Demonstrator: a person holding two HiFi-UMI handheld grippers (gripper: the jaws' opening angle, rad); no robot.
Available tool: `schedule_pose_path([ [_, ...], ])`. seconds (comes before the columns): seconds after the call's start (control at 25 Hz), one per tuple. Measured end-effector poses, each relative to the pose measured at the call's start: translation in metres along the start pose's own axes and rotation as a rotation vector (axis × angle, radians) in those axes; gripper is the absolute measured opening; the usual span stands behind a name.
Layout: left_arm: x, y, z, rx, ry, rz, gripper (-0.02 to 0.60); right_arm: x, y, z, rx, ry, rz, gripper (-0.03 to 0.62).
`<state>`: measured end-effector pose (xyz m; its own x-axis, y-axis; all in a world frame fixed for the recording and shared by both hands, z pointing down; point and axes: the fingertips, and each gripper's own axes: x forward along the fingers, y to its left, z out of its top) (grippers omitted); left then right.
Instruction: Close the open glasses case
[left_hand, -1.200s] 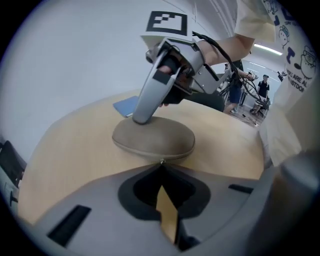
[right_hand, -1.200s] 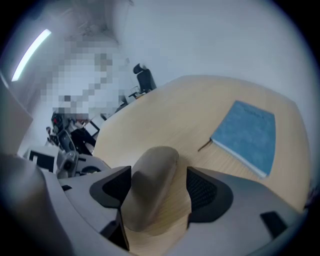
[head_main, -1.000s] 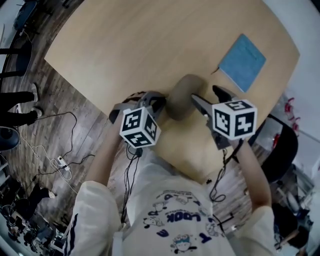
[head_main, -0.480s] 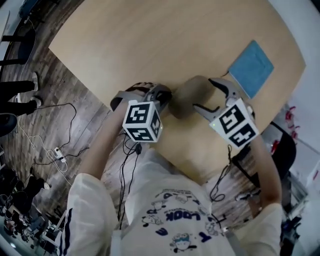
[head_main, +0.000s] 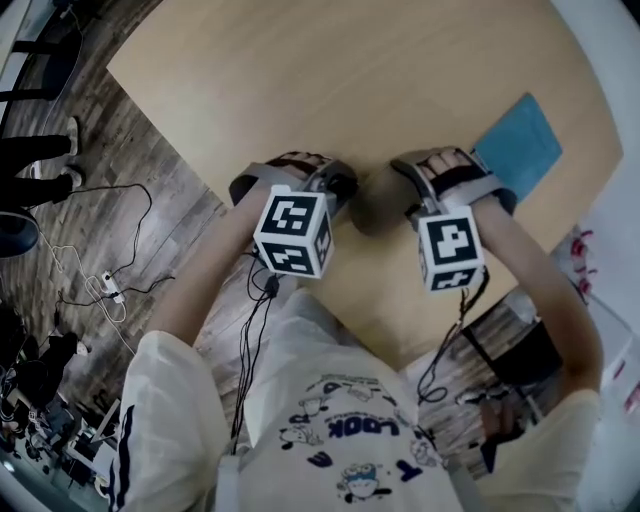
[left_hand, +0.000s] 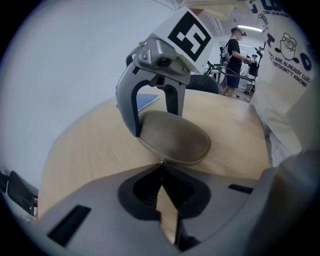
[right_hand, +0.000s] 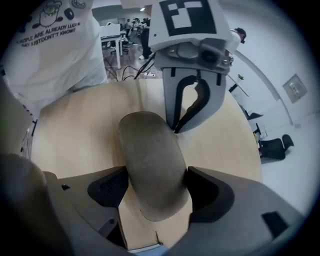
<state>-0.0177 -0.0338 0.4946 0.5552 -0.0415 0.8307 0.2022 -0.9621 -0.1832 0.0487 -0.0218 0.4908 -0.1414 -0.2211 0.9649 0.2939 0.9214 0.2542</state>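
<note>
Right jaws: the right gripper (right_hand: 156, 188) stood at its widest, its jaws having just been opening. The case (right_hand: 150, 155) lay between the pads, and I saw no squeeze on it.
Left jaws: the left gripper (left_hand: 161, 167) was closed tip to tip and held nothing.
Case against right jaws: it ran lengthways through the gap and nearly filled it, with its near end under the gripper's body.
Case against left jaws: the closed tips sat at its rim on the far side from the right gripper. I could not tell if they were touching or just short of it.
Case itself: brown-grey, flat on the table (head_main: 330, 80) with the lid down and a thin seam along the rim.
Edges: the case lay near the table edge closest to the person, with both grippers reaching in over that edge.
Open room: bare wood spread wide beyond the case. A blue mat (head_main: 520, 145) lay well apart near the right-hand edge.
Beyond the table: cables (head_main: 110, 290) trailed on the dark floor to the left.
Writing: the shirt (head_main: 340, 440) showed "LOOK" in the head view, and part of a line, "ARE ALREADY LUC", in the gripper views.
Cubes: black-and-white square markers with no letters.
</note>
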Motion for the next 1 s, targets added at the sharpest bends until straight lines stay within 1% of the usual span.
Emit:
schedule_pose_path([
  [0.08,-0.001,-0.004,-0.004,0.032,0.013,-0.021,0.002,0.003,-0.001,0.004,-0.02,0.008,0.005,0.357],
  [0.2,-0.001,-0.014,-0.006,0.078,0.038,-0.049,0.002,0.003,0.004,0.006,-0.021,0.008,0.009,0.356],
  [0.36,0.005,-0.022,-0.013,0.104,0.041,-0.09,0.002,0.021,0.006,0.005,-0.015,-0.006,0.012,0.356],
  [0.52,0.0,-0.027,-0.008,0.112,0.05,-0.048,0.002,0.022,0.011,0.007,-0.008,-0.007,0.004,0.356],
  [0.6,-0.004,-0.034,-0.007,0.115,0.057,-0.043,0.002,0.019,0.013,0.009,-0.014,-0.004,0.007,0.356],
  [0.72,-0.007,-0.046,-0.008,0.144,0.076,-0.057,0.002,0.017,0.016,0.011,-0.032,0.001,0.007,0.356],
  [0.8,-0.008,-0.052,-0.011,0.138,0.08,-0.074,0.002,0.018,0.014,0.01,-0.035,0.003,0.01,0.356],
  [1.0,-0.012,-0.079,-0.005,0.085,0.054,-0.102,0.002,0.012,0.016,0.009,-0.029,0.012,0.007,0.356],
])
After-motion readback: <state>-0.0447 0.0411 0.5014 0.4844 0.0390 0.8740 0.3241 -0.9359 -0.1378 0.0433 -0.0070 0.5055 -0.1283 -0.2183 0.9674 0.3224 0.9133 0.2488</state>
